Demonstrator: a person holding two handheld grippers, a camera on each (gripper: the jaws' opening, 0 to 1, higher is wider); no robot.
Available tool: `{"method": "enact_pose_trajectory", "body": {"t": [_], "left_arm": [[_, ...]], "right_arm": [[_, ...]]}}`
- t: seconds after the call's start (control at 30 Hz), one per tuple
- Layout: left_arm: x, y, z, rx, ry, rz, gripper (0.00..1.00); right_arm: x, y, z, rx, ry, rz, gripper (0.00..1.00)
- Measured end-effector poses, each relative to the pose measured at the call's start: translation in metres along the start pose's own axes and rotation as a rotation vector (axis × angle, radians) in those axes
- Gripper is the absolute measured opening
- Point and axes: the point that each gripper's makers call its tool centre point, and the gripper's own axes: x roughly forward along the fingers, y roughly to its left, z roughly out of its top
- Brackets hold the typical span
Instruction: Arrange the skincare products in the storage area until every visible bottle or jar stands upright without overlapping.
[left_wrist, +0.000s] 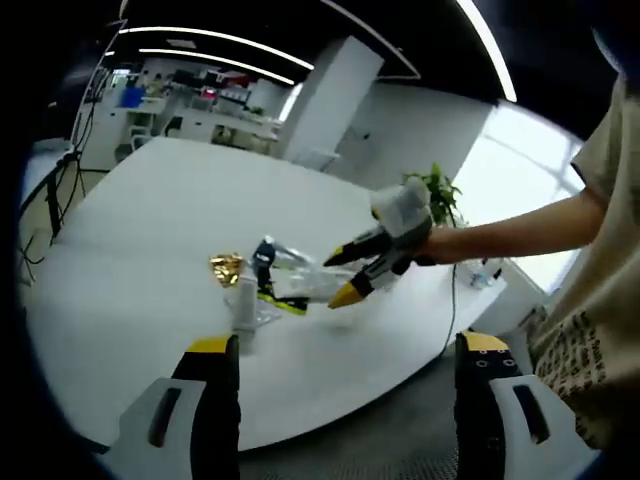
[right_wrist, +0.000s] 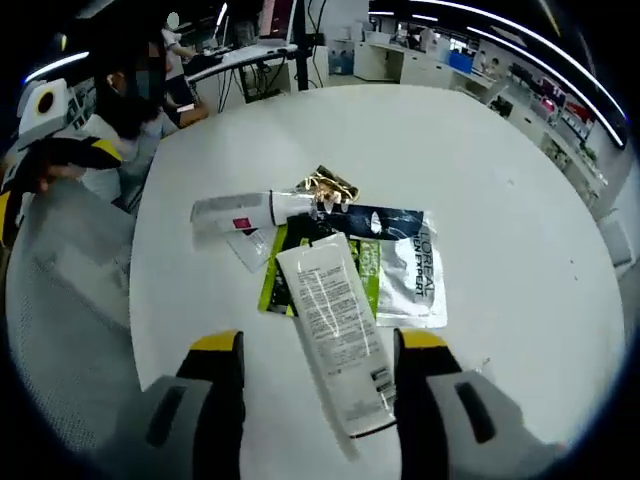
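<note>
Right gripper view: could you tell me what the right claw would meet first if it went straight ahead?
Most likely the white tube lying between the right claw tips; depth is uncertain.

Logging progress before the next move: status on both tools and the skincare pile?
Left tool open, clear of pile. Right tool open, straddling white tube. Tube, sachets lying flat, overlapping; nothing upright yet.

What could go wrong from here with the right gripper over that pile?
1. The white tube lies flat between the open jaws of the right gripper, overlapping the green packet and the silver sachet; lifting it may drag them.
2. A soft tube may not stand and could topple onto the small white bottle or the gold item.
3. The left gripper hangs open, off the white table, too far to steady anything.
</note>
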Motion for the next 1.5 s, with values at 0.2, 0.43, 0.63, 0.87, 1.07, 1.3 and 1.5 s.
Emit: {"method": "enact_pose_trajectory", "body": {"t": [0.2,0.43,0.63,0.87,1.07,1.3,1.5], "left_arm": [[0.0,0.002,0.001,-0.018,-0.002,0.002,0.86],[0.0,0.004,0.002,-0.03,-0.007,0.009,0.86],[0.0,0.004,0.003,-0.037,-0.013,0.01,0.86],[0.0,0.005,0.004,-0.039,-0.015,0.015,0.86],[0.0,0.007,0.003,-0.046,-0.014,0.021,0.85],[0.0,0.007,0.002,-0.046,-0.005,0.022,0.85],[0.001,0.007,0.001,-0.046,0.004,0.021,0.85]], "right_arm": [[0.015,-0.007,0.007,-0.026,0.007,0.002,0.47],[0.027,-0.01,0.003,-0.096,0.052,0.008,0.37],[0.03,-0.01,0.003,-0.143,0.067,0.034,0.36],[0.034,-0.011,0.011,-0.089,0.069,-0.015,0.35],[0.034,-0.01,0.011,-0.086,0.087,-0.017,0.33],[0.033,-0.01,0.01,-0.092,0.065,-0.018,0.31],[0.032,-0.01,0.01,-0.031,0.062,-0.028,0.3]]}}
